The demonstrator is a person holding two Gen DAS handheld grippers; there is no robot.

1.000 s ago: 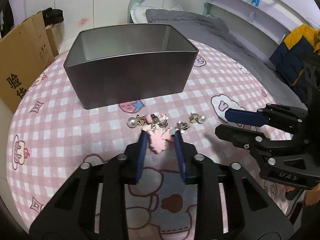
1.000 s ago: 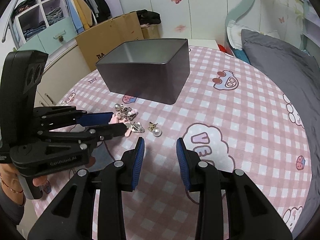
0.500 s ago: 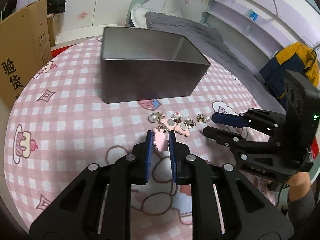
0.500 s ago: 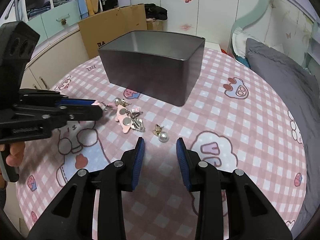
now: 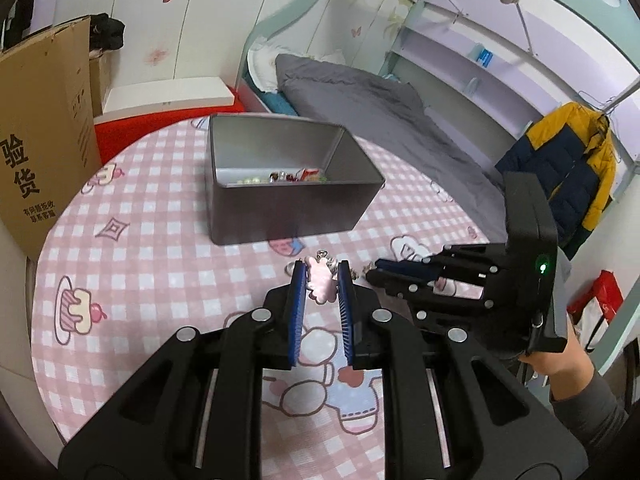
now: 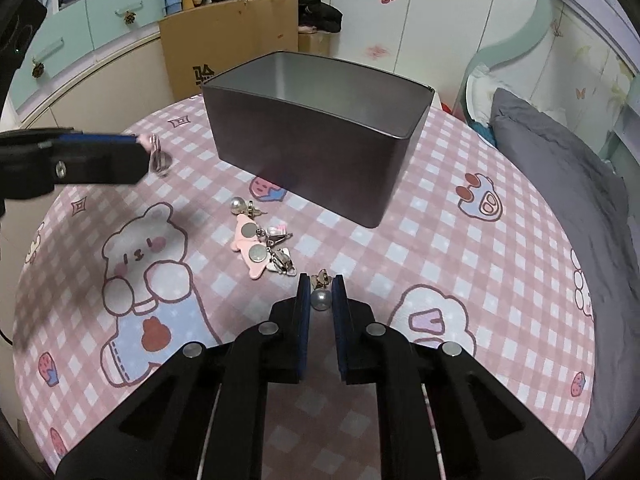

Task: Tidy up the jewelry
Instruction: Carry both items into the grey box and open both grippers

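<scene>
Two grippers are at work, each closed on a piece of jewelry. In the left gripper (image 5: 320,280) the blue pads pinch a pink charm (image 5: 319,285), lifted clear of the table (image 5: 160,280); the right-wrist view shows it as a blurred pink bit with a metal clip hanging at the tip (image 6: 154,148). The right gripper (image 6: 320,294), whose jaws have just been closing, now squeezes a pearl earring (image 6: 321,299) between its pads, low at the tablecloth; whether it is off the cloth I cannot tell. Just left of it lie a second pink charm (image 6: 251,249) with clips, and another pearl earring (image 6: 240,205) beyond that. Behind them stands the grey tin (image 6: 312,152), open-topped, with some jewelry (image 5: 288,177) already on its floor. Farther out are a cardboard box (image 5: 44,152), a grey bed (image 5: 380,120) and a yellow jacket (image 5: 568,168).
</scene>
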